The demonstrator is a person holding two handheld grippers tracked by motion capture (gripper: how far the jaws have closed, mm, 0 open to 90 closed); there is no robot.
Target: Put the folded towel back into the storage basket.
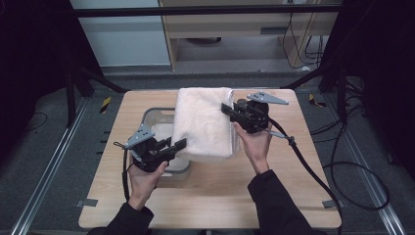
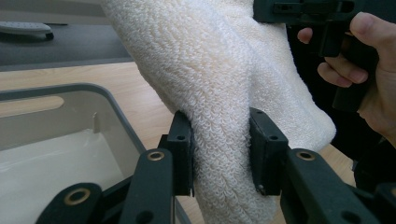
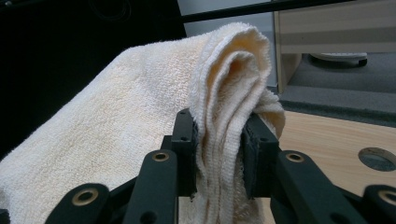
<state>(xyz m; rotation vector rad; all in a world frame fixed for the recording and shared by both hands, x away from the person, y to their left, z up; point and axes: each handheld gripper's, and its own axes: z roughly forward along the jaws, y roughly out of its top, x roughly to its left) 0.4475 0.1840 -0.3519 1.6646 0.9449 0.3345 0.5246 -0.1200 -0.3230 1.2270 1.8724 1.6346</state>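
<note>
A folded cream towel [image 1: 204, 122] hangs in the air above the table, held from both sides. My left gripper [image 1: 180, 145] is shut on the towel's near left edge; in the left gripper view its jaws squeeze the thick terry fold [image 2: 219, 154]. On the far right edge, my right gripper [image 1: 227, 109] is shut on the towel, and its jaws pinch several bunched layers [image 3: 219, 158]. Under the towel stands a grey plastic bin [image 1: 157, 117], partly hidden by it, with a white bottom [image 2: 51, 158].
The wooden table [image 1: 210, 196] has a round hole [image 3: 377, 158] near the right gripper. Black cables [image 1: 313, 171] trail off the table's right side. Beyond the table stand a wooden cabinet [image 1: 235, 24] and dark frame legs [image 1: 98, 78].
</note>
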